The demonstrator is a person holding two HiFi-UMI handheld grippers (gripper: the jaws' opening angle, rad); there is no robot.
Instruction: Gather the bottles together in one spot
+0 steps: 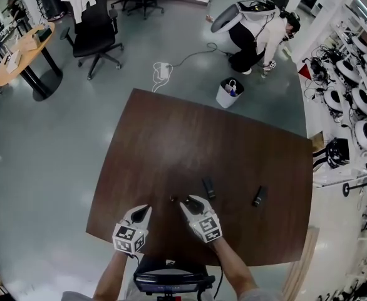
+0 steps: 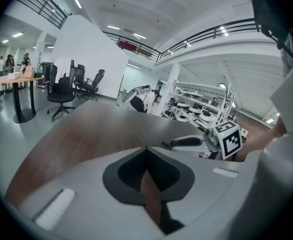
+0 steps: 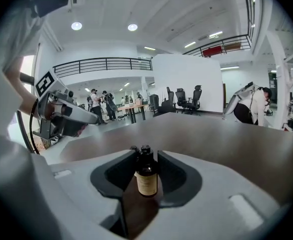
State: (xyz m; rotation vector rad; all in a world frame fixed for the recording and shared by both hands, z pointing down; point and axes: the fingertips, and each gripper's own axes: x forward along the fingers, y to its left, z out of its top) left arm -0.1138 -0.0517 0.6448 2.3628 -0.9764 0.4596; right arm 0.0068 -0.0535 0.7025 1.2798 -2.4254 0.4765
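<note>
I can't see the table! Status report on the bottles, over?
Left gripper shut, empty. Right gripper shut on small brown bottle, upright. Two more bottles lying beyond. Nothing blocking.

1. the right gripper (image 3: 146,154) is holding a small dark bottle (image 3: 146,180) upright, its jaws pressing on it from both sides just below the black cap.
2. the bottle's tan label is facing the camera.
3. the brown bench (image 3: 221,139) is stretching away beyond the jaws.
4. the left gripper (image 3: 89,118) is showing at the left edge, its marker cube sitting up top.
5. beyond the bench, office chairs (image 3: 186,100) are standing in a row, and a person (image 3: 249,106) is bending low at the far right.
</note>
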